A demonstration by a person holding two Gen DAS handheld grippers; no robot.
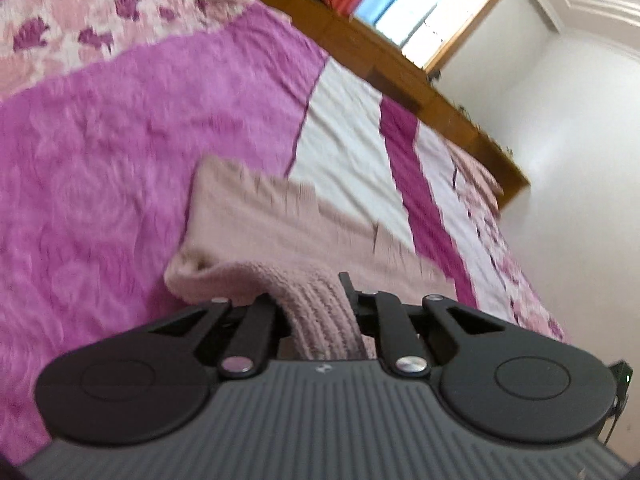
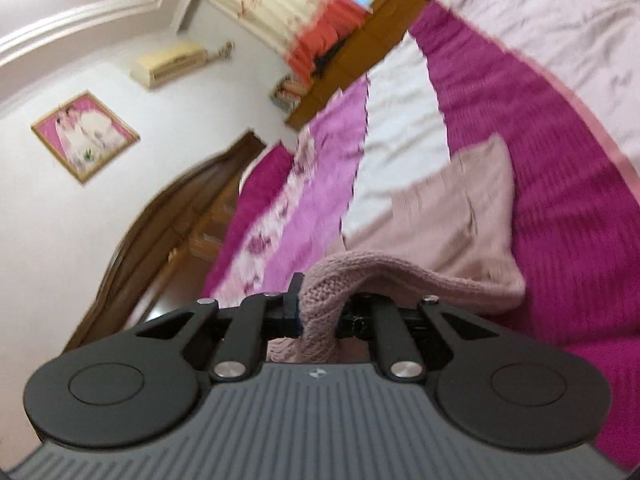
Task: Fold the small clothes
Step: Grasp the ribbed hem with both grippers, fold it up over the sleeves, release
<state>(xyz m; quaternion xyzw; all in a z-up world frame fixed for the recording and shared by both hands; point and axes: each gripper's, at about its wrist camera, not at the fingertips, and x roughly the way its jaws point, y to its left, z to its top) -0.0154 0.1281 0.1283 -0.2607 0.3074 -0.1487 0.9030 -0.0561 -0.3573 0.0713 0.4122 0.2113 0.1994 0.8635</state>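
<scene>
pink knit garment (image 1: 280,220), small, ribbed, lying on the bed with its near edge lifted off the covers. far part flat across the white stripe and magenta band. same garment in the right view (image 2: 452,216), near edge humped up and drawn into the fingers.

left hand-held gripper (image 1: 312,312) pinching a ribbed fold of the near edge. right hand-held gripper (image 2: 320,312) likewise pinching a bunched roll of knit. apparently two corners of one edge, held apart.

likely light, soft, limp; no stiffness, sags between the two holds. stretchy knit, so probably prone to pulling long and going skew if tugged unevenly. not slippery; coarse rib grips well. not fragile, though loops could snag on the finger edges. best taken at corners or hem, thick enough to fill the pinch.

step in hand, by the look: carrying the near edge over toward the far edge for a fold.

plush magenta blanket (image 1: 120,160) at left. wooden bed frame (image 1: 400,64) far. window (image 1: 428,4) beyond. framed picture (image 2: 84,136) on the wall.
</scene>
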